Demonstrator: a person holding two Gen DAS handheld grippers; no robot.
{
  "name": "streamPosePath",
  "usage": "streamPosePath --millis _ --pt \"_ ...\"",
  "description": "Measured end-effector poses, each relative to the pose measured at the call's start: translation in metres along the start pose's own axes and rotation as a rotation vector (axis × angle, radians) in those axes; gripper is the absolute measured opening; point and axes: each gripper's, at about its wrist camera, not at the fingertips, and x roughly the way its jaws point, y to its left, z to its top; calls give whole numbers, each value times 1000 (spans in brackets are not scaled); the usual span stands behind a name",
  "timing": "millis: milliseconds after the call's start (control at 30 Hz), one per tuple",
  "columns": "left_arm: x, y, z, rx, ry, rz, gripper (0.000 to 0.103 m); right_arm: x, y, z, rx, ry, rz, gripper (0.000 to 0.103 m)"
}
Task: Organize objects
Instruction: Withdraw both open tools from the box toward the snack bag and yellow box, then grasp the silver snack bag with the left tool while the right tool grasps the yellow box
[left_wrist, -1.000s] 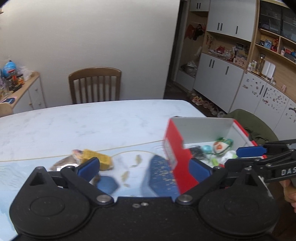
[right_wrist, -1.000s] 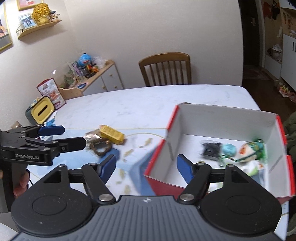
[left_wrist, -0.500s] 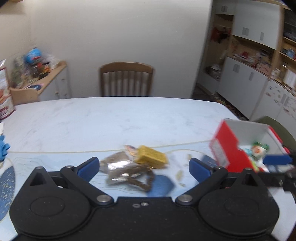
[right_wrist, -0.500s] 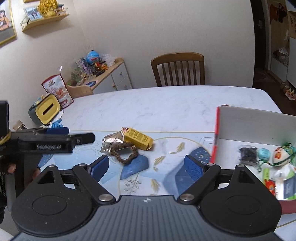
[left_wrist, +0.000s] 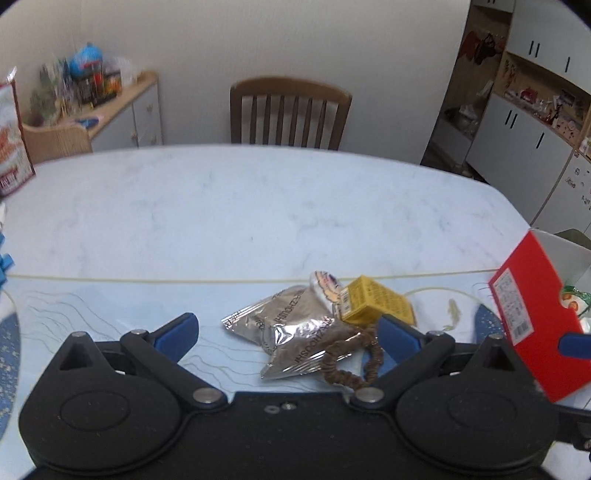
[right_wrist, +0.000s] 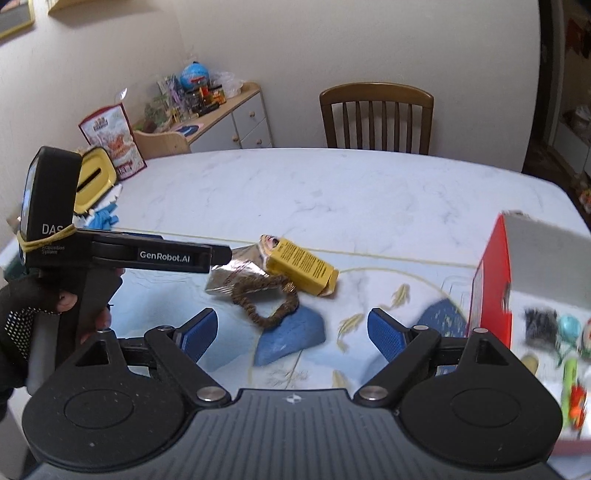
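Fingers (left_wrist: 175, 328) spread wide on the left gripper (left_wrist: 288, 330) are hovering empty, framing the silver packet (left_wrist: 291, 330), brown scrunchie (left_wrist: 351, 354) and yellow box (left_wrist: 375, 301) just ahead, so it should be dropping squarely onto one item while the right gripper (right_wrist: 291, 332), equally wide, is waiting left of the red box (right_wrist: 491, 273).

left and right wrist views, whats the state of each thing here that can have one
left hand-held gripper: open, holding nothing
right hand-held gripper: open, holding nothing
red box: open at the top, small items inside
yellow carton: lying on its side
foil packet: flat, crumpled
brown scrunchie: loose, partly on the foil packet
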Motion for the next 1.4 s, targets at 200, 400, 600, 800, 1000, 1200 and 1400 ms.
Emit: streamPosePath --millis 200,400,600,800,1000,1200,1400 --pt "26 6 6 -23 48 11 102 35 -9 19 -50 34 -16 89" --pt "48 7 5 -45 97 18 102 75 -15 34 -123 114 20 89" --pt "60 14 5 -97 134 -7 102 107 -20 47 -188 158 57 89" --pt "67 22 5 -145 154 -42 101 133 -20 52 -225 189 121 88" --pt "72 38 0 -206 184 -89 94 154 -14 58 -268 220 191 75" --pt "67 46 -1 -200 171 -88 82 169 -11 59 -304 244 213 58" --pt "64 48 -1 -189 150 -78 69 169 -6 58 -320 235 211 42"
